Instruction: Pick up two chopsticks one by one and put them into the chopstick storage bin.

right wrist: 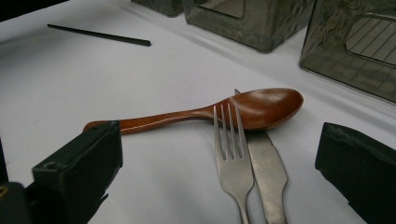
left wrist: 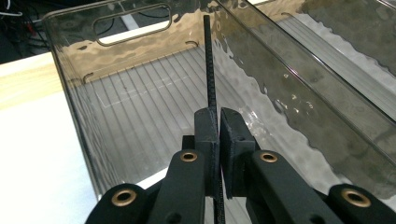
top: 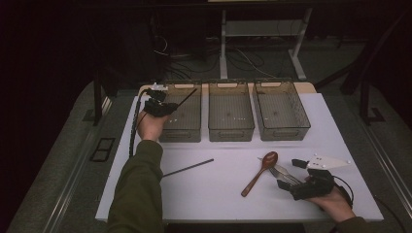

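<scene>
Currently the left gripper (left wrist: 218,122), clamped on a thin black chopstick (left wrist: 210,60), holds it over the far-left smoky clear plastic bin (left wrist: 70,88), so releasing it inside likely comes next, while the right gripper (right wrist: 219,172) waits with jaws spread around the steel fork (right wrist: 231,154).

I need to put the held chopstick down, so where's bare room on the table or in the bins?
Bare: the left bin floor under the left gripper, and the mat between the loose chopstick and the spoon. Crowded: front right, where spoon, fork and knife lie by the right gripper.
</scene>
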Action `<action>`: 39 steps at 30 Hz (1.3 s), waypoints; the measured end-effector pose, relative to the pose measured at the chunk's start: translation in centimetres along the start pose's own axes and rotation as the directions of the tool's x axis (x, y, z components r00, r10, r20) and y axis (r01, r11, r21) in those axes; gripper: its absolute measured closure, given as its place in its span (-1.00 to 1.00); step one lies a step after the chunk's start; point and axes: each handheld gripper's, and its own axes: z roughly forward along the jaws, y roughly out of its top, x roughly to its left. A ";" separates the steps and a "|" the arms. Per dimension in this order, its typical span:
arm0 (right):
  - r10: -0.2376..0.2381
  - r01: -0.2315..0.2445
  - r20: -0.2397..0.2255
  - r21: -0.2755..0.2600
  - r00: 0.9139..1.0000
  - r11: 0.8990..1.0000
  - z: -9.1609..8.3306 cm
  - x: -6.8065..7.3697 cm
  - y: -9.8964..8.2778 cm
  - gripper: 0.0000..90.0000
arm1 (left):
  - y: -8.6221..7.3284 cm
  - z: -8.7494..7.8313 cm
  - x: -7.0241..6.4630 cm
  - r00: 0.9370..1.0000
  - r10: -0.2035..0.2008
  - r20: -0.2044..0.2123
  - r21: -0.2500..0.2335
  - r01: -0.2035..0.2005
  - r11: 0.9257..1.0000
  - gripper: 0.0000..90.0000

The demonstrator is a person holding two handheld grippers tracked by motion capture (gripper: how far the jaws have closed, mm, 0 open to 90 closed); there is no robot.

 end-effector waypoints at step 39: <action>0.003 -0.003 -0.008 -0.001 1.000 1.000 0.0 0.0 0.0 -1.00 | -0.3 -4.2 -2.6 0.972 0.121 0.201 -0.069 -0.110 0.992 0.14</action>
